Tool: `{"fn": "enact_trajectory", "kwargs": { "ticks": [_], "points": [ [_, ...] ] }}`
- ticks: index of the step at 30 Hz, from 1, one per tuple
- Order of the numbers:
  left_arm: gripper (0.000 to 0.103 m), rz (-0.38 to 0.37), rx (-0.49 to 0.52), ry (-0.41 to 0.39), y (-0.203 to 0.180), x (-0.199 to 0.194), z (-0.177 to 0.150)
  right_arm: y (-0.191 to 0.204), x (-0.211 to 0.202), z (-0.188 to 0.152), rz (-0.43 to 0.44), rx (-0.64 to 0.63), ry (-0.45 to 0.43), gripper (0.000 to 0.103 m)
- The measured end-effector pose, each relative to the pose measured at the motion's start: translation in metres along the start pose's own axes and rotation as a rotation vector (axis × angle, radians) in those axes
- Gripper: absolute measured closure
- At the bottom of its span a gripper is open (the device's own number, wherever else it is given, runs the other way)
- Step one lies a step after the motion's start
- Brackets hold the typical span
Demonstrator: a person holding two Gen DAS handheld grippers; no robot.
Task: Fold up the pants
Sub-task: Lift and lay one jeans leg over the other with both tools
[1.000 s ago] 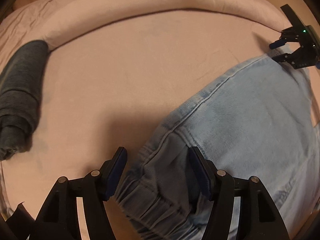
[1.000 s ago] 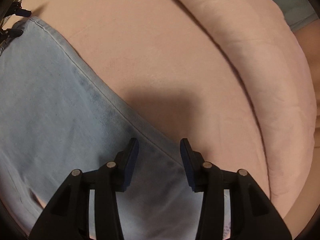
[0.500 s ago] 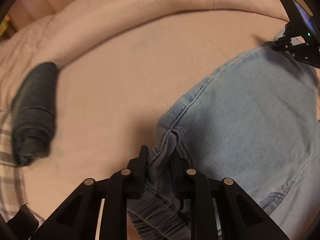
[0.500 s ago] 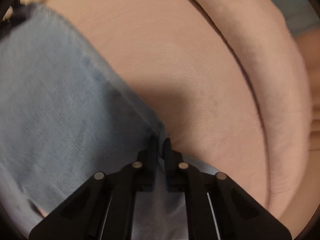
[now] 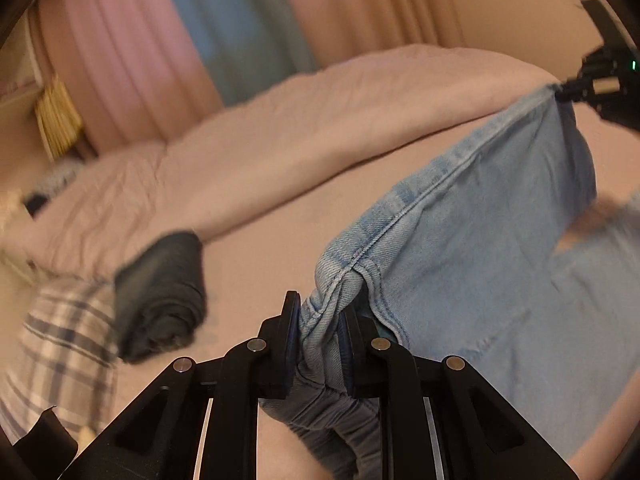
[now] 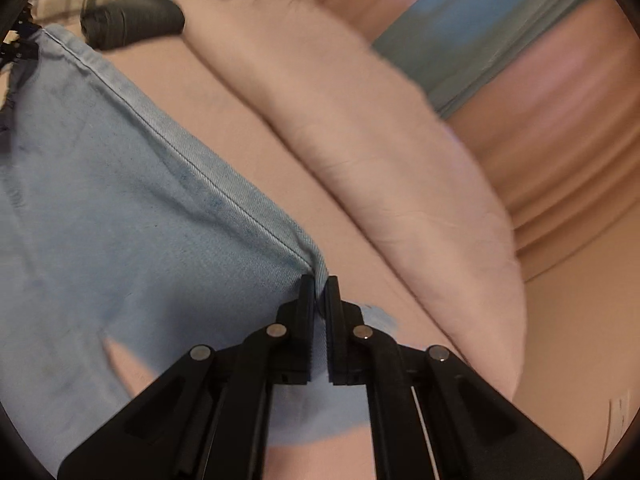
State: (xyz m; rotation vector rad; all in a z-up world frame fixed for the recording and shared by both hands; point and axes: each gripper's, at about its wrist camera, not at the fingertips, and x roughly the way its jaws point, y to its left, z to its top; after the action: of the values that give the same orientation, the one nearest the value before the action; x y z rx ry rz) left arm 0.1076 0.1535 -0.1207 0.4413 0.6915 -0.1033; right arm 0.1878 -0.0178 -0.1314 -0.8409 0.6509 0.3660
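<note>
The light blue jeans (image 5: 480, 248) are held up off the pink bed, stretched between both grippers along their side seam. My left gripper (image 5: 318, 320) is shut on the bunched waistband end. My right gripper (image 6: 318, 292) is shut on the seam edge at the other end of the jeans (image 6: 120, 208). The right gripper shows at the upper right of the left wrist view (image 5: 596, 84), and the left gripper at the upper left edge of the right wrist view (image 6: 18, 46). The lower part of the jeans hangs out of sight.
A folded dark grey garment (image 5: 164, 292) lies on the bed to the left, next to a plaid cloth (image 5: 60, 344). A rolled pink duvet (image 6: 380, 140) runs along the bed's far side. Pink and blue curtains (image 5: 224, 28) hang behind.
Both grippers closed on the jeans' edge, then lifted it off the bed. The cameras have tilted up, and the curtains have come into view.
</note>
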Motion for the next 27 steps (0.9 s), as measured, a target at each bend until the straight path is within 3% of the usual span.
{"fn": "enact_trajectory", "kwargs": {
  "ticks": [3, 7, 13, 15, 18, 21, 23, 27],
  "points": [
    [0.085, 0.022, 0.072, -0.041, -0.017, -0.027, -0.020, 0.021, -0.051, -0.024, -0.020, -0.012, -0.040, 0.099],
    [0.085, 0.036, 0.182, -0.045, -0.042, -0.047, -0.063, 0.029, -0.084, -0.062, 0.005, -0.050, -0.037, 0.098],
    [0.083, 0.032, 0.297, 0.068, -0.075, -0.037, -0.115, 0.080, -0.097, -0.132, 0.168, -0.095, 0.085, 0.098],
    [0.082, 0.076, 0.300, 0.092, -0.070, -0.016, -0.108, 0.097, -0.082, -0.138, 0.209, -0.117, 0.125, 0.099],
    [0.082, 0.167, 0.213, 0.037, -0.048, 0.001, -0.067, 0.094, -0.064, -0.122, 0.189, -0.098, 0.119, 0.099],
    [0.082, 0.262, 0.055, -0.058, -0.013, 0.007, -0.013, 0.074, -0.050, -0.102, 0.093, -0.051, 0.093, 0.099],
    [0.082, 0.329, 0.016, -0.121, -0.004, 0.006, 0.009, 0.047, -0.040, -0.079, 0.028, 0.015, 0.051, 0.099],
    [0.082, 0.338, 0.033, -0.171, 0.000, 0.000, 0.004, 0.028, -0.049, -0.058, -0.074, 0.063, -0.022, 0.098]
  ]
}}
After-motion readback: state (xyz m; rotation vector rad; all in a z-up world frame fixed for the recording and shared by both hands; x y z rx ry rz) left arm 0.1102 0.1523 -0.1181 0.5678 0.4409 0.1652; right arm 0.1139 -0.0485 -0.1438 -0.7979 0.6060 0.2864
